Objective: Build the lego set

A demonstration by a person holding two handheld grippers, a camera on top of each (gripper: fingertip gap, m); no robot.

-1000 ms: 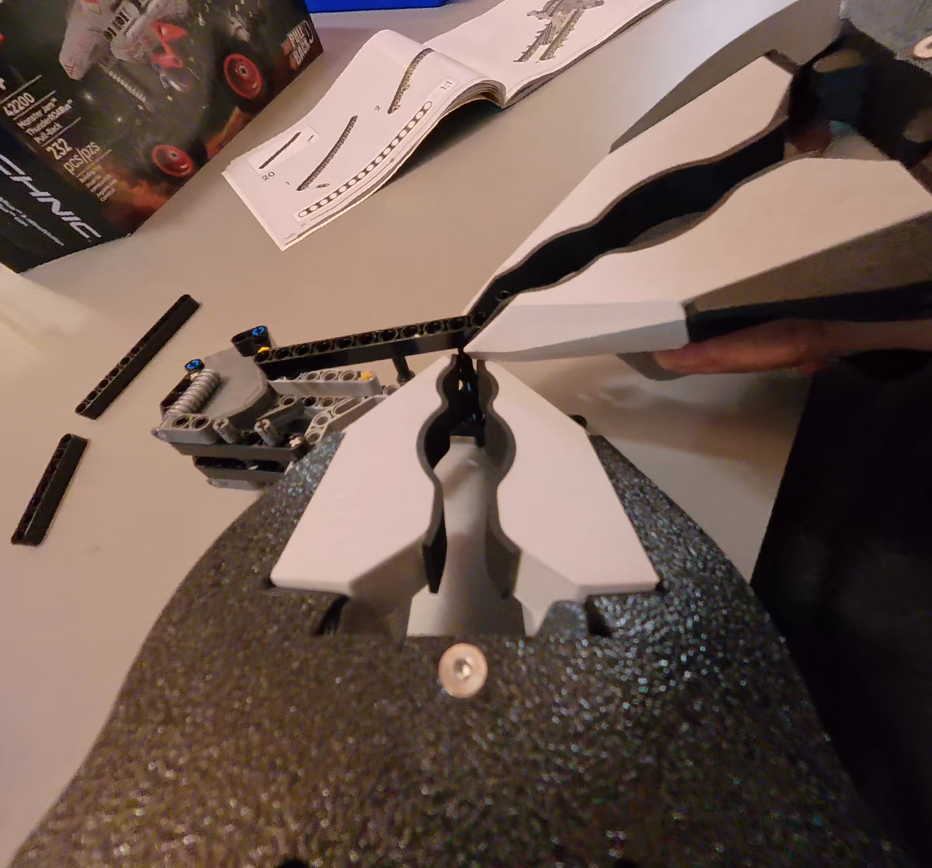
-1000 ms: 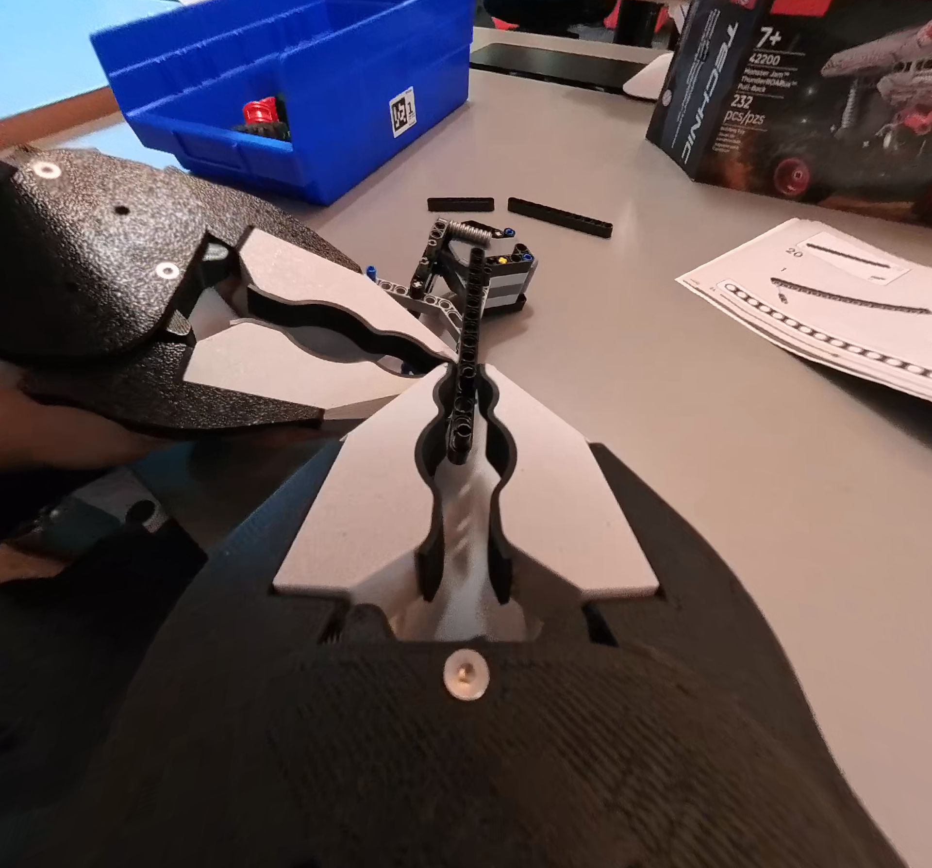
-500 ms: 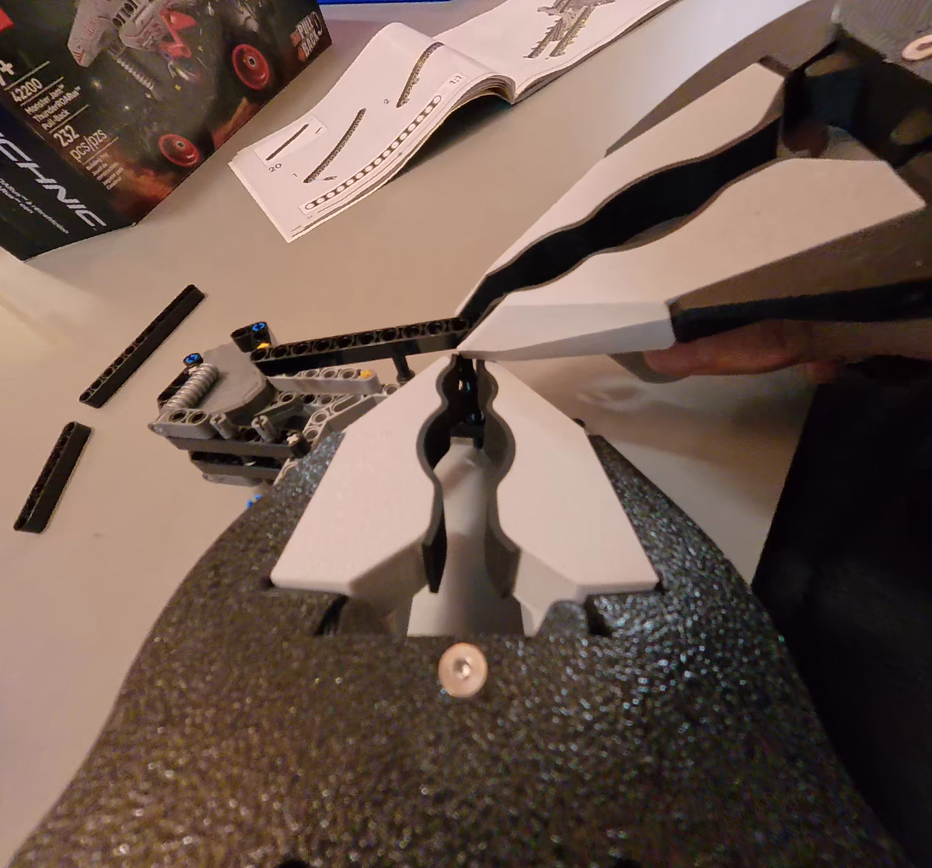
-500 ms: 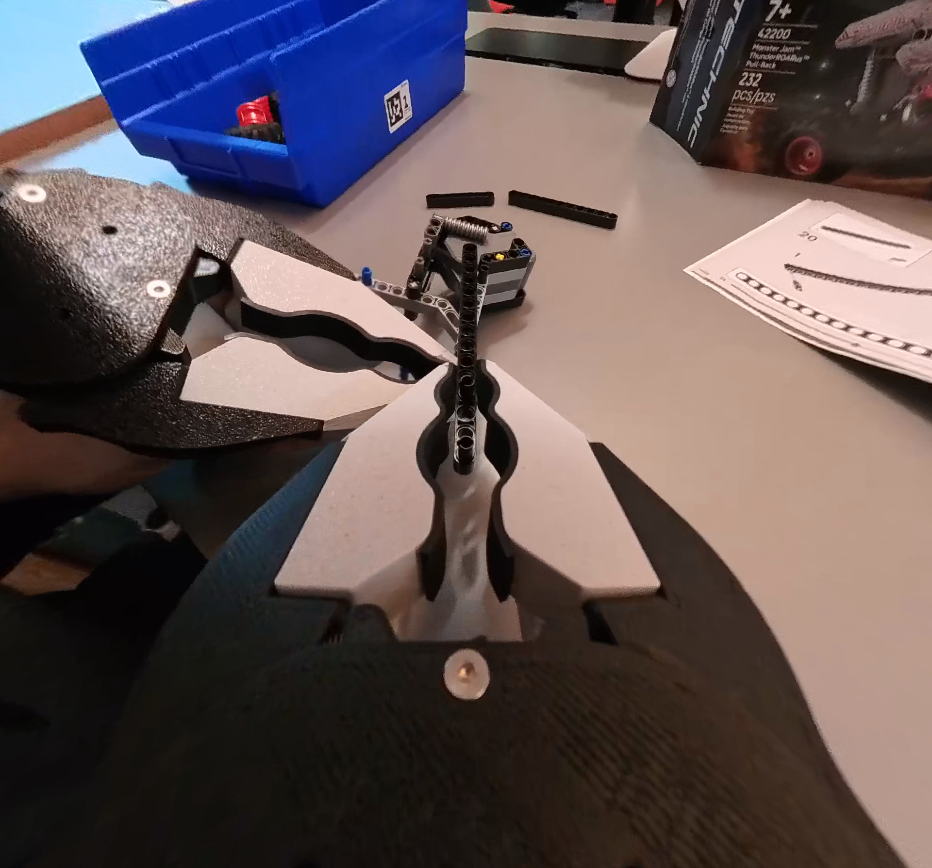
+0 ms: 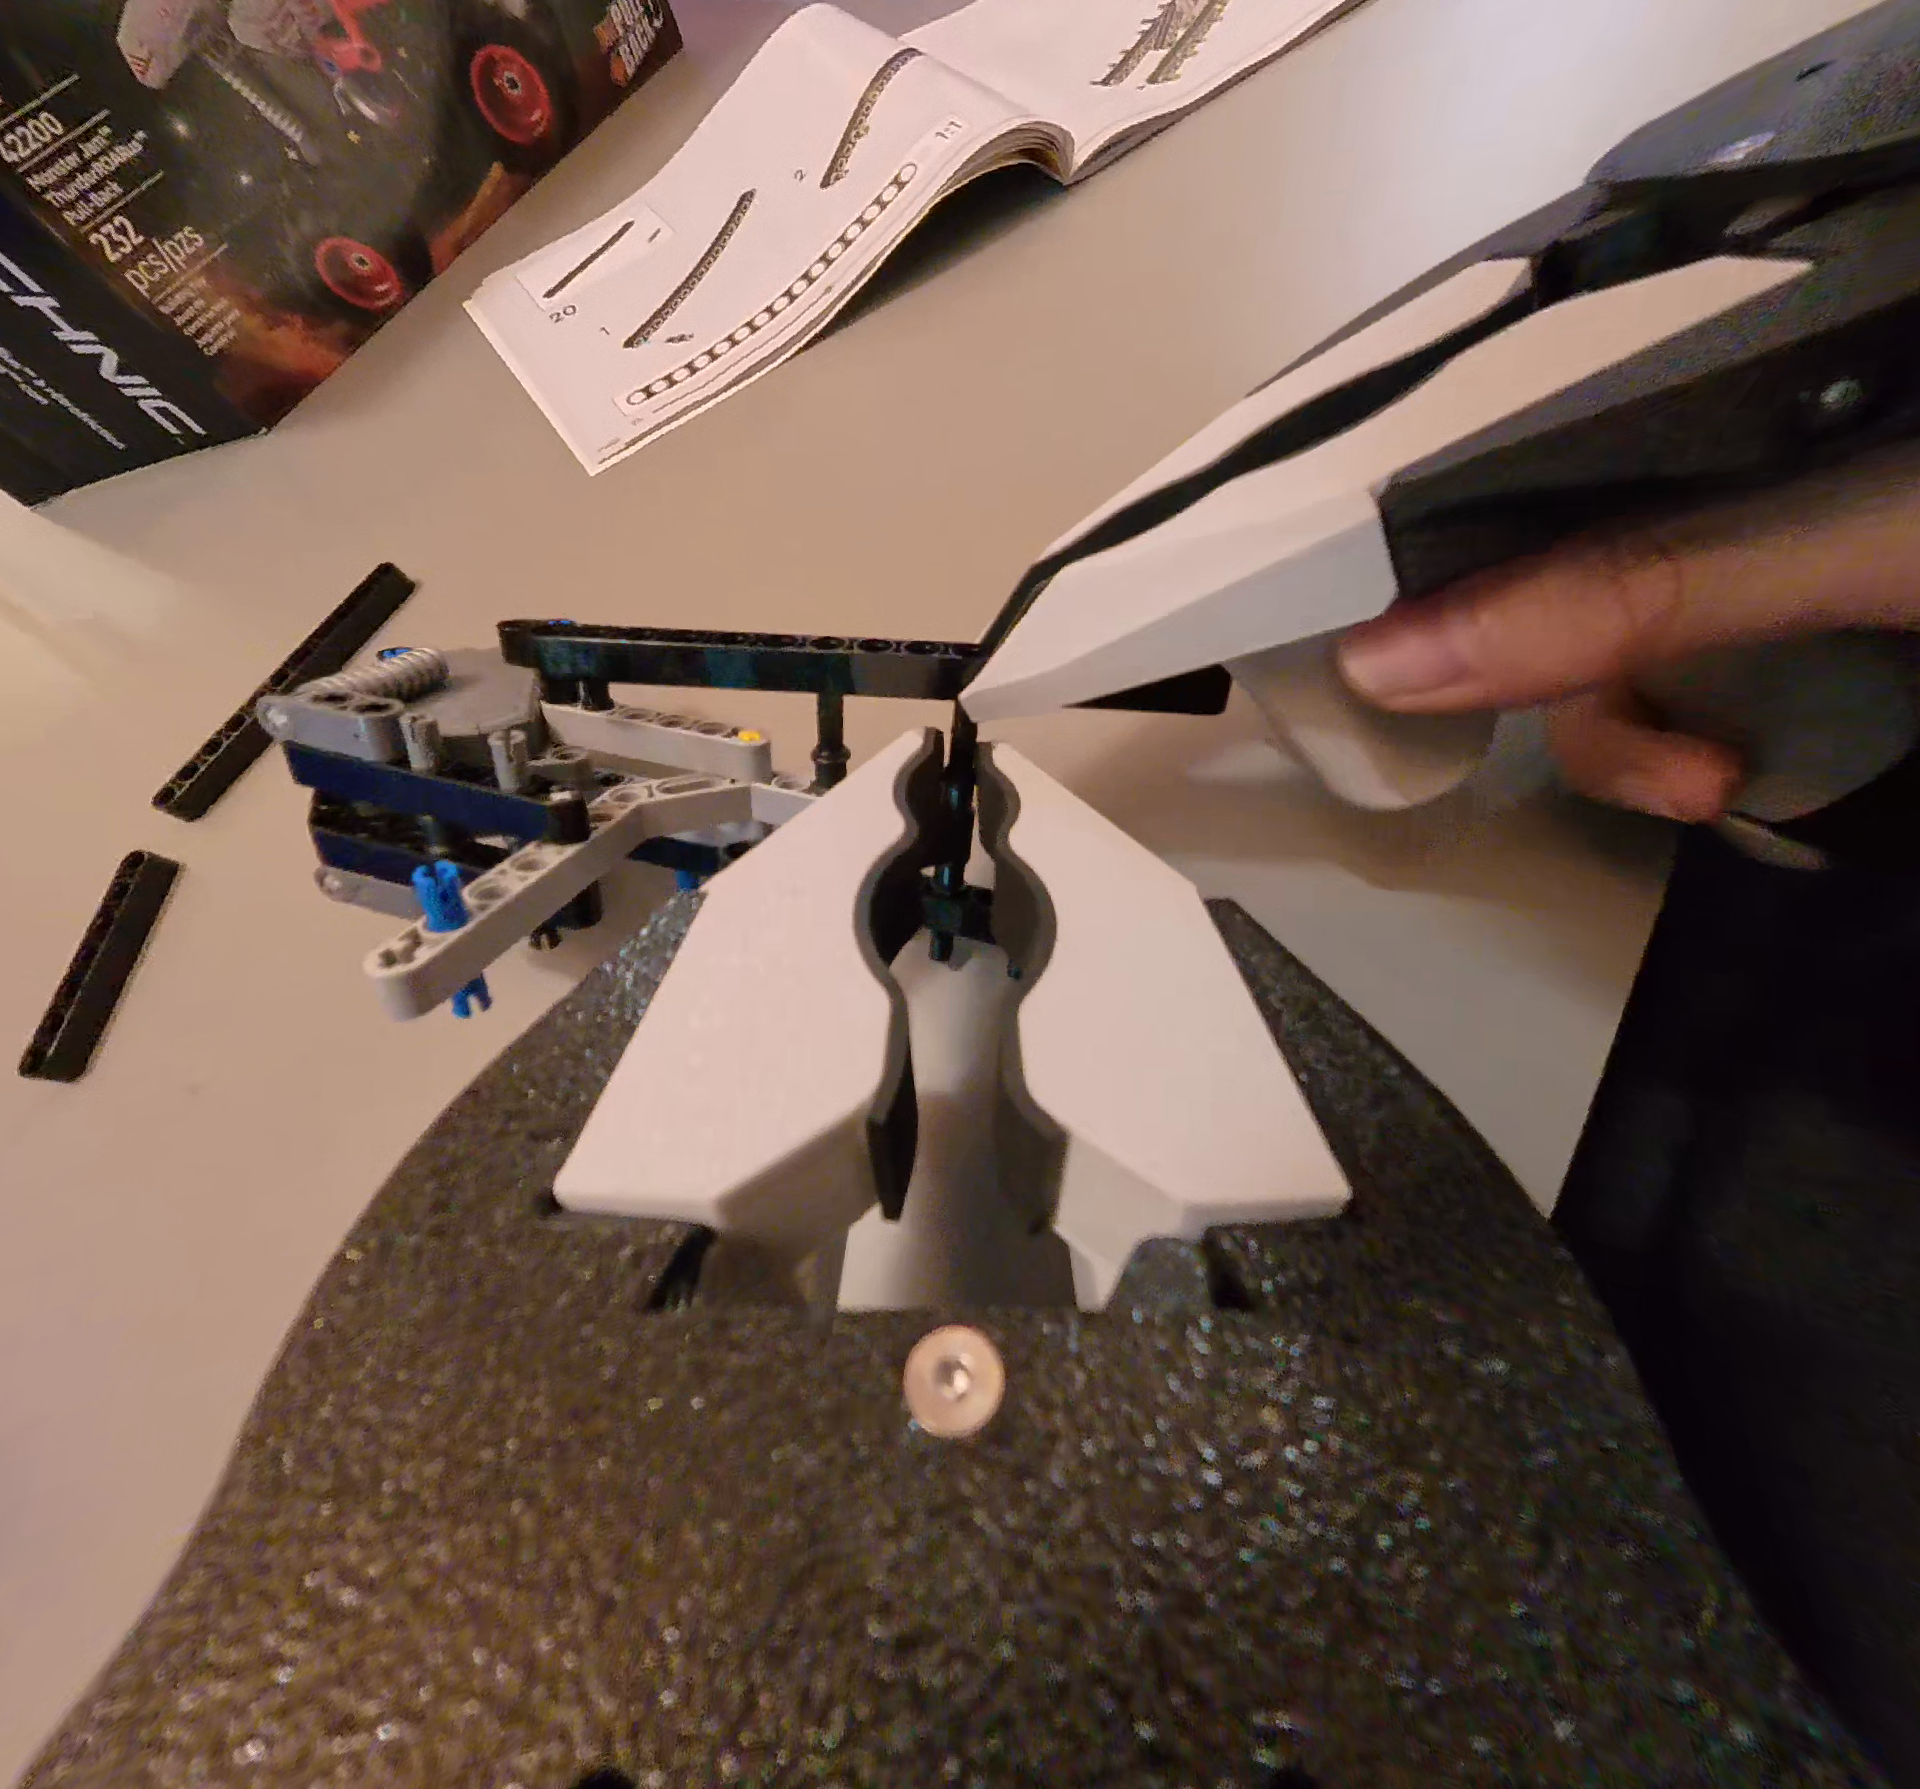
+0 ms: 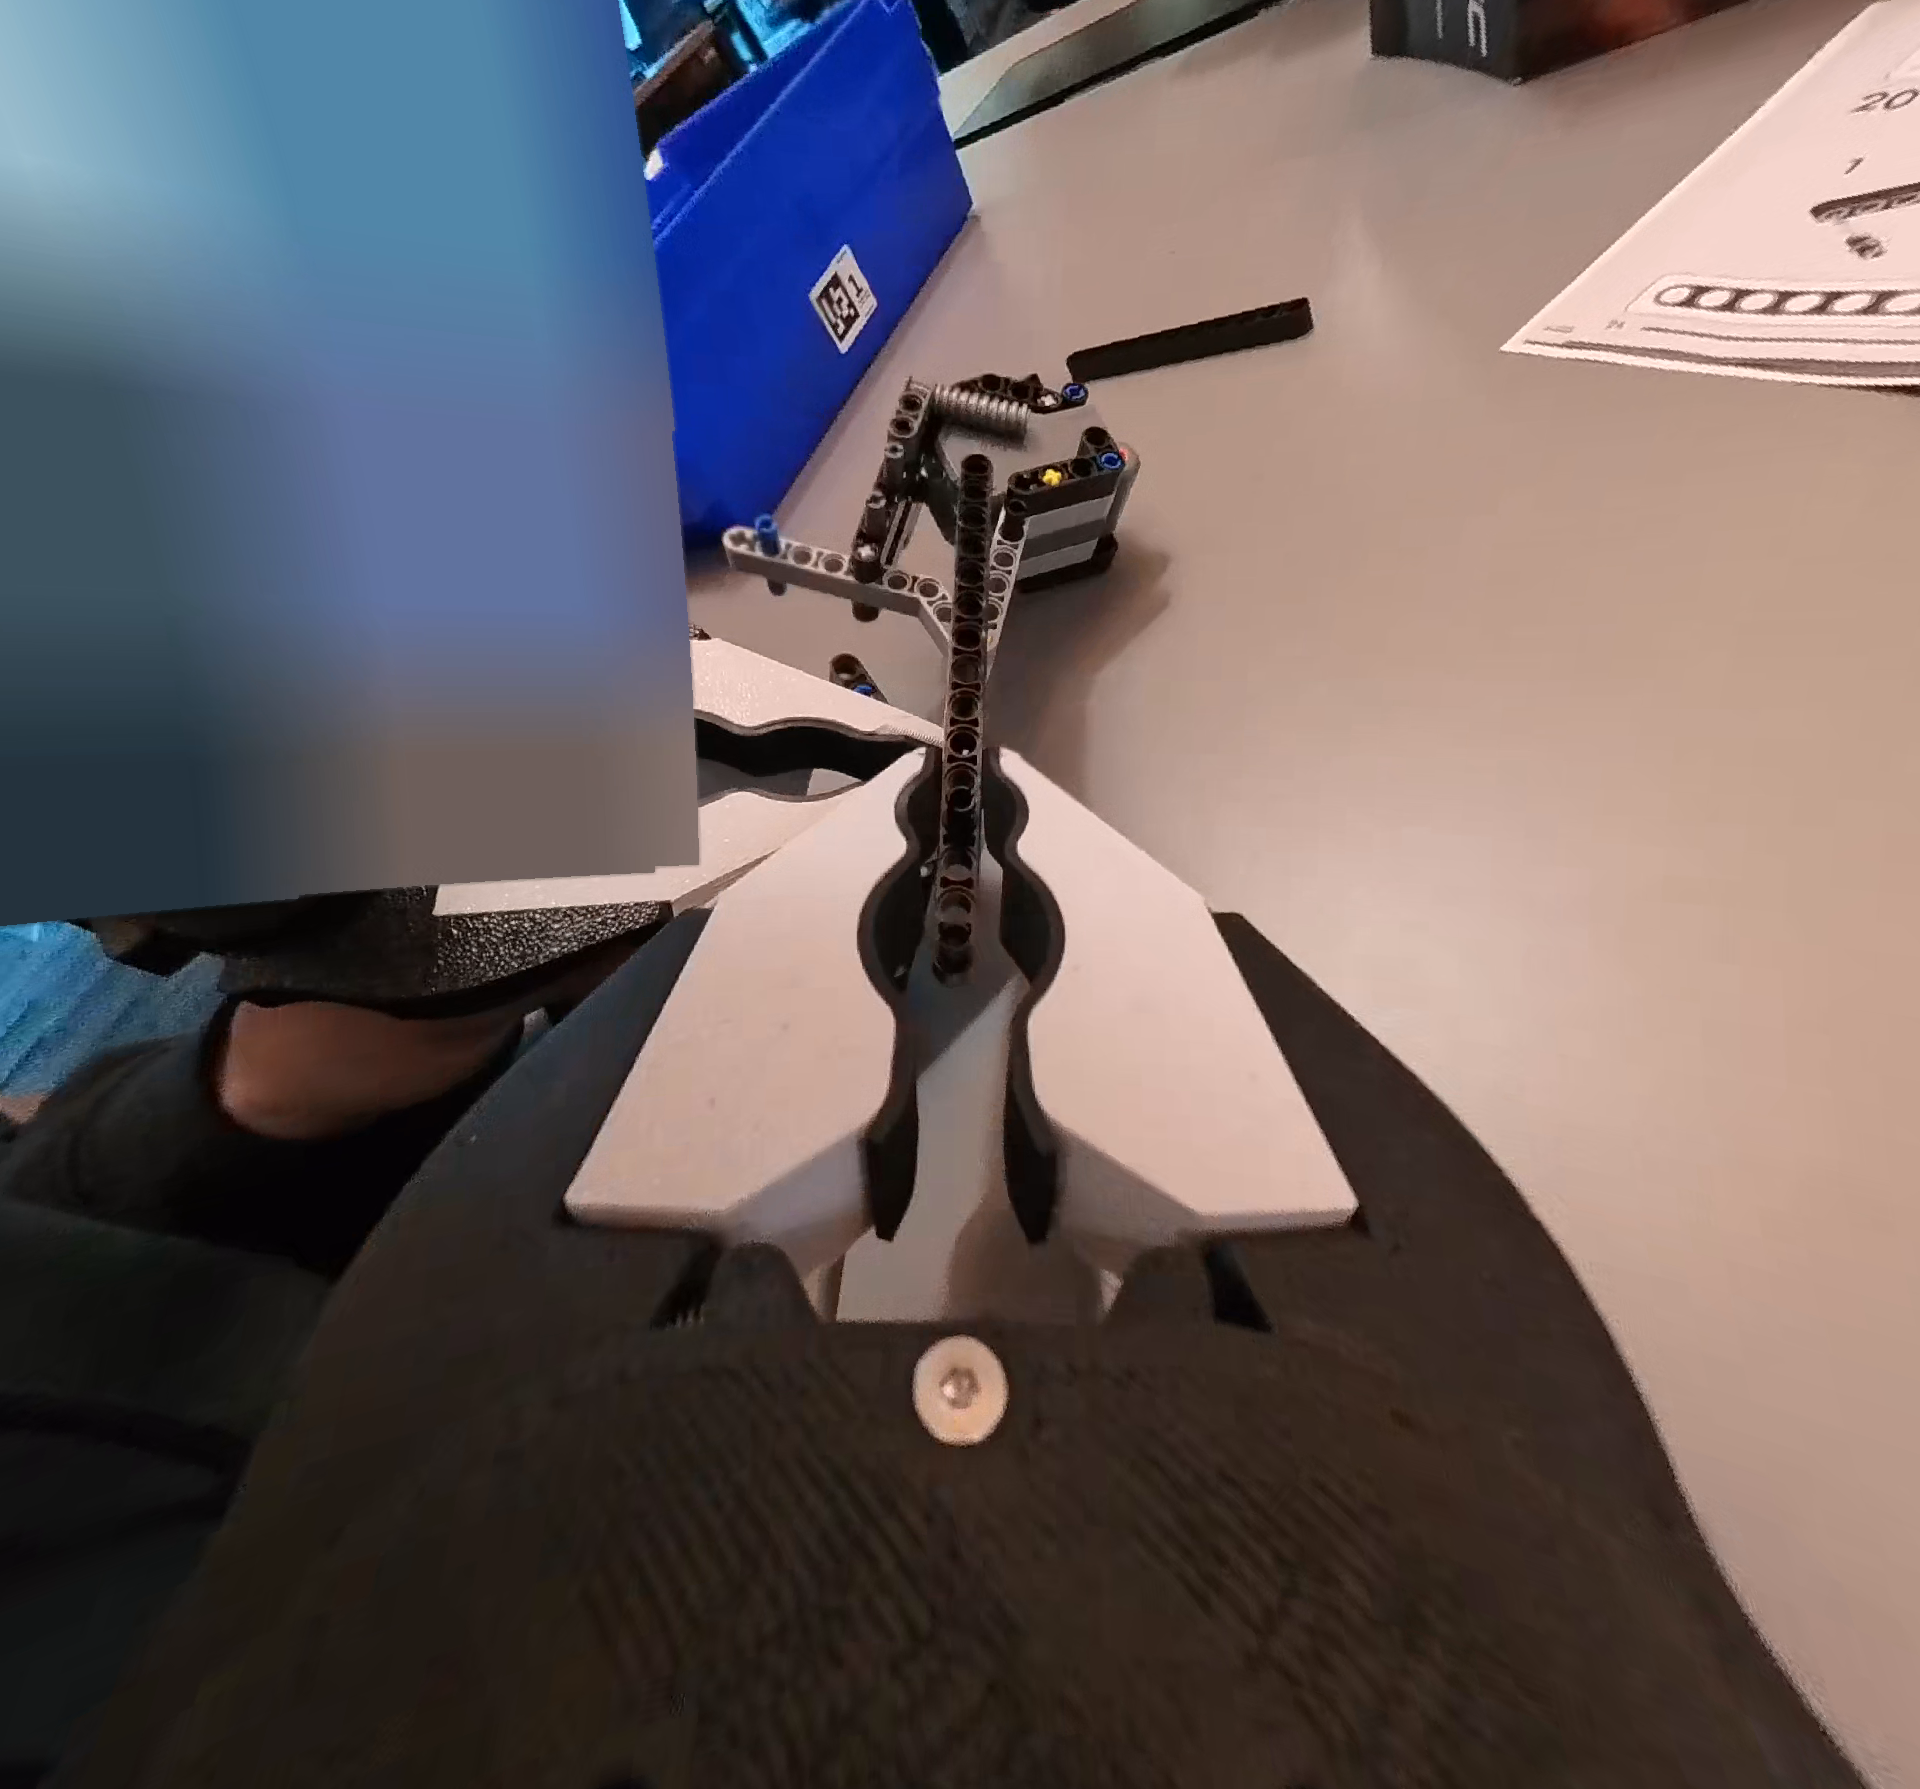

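Left wrist view shows the left tool pinching a small black pin mid-frame while the right tool clamps the long black beam over the half-built model on the tabletop, so a skewed push could pop the pin loose or twist the beam free.

Left gripper and right gripper meet tip-to-tip, jaws clamped.

grey table bears booklet, box, beams.
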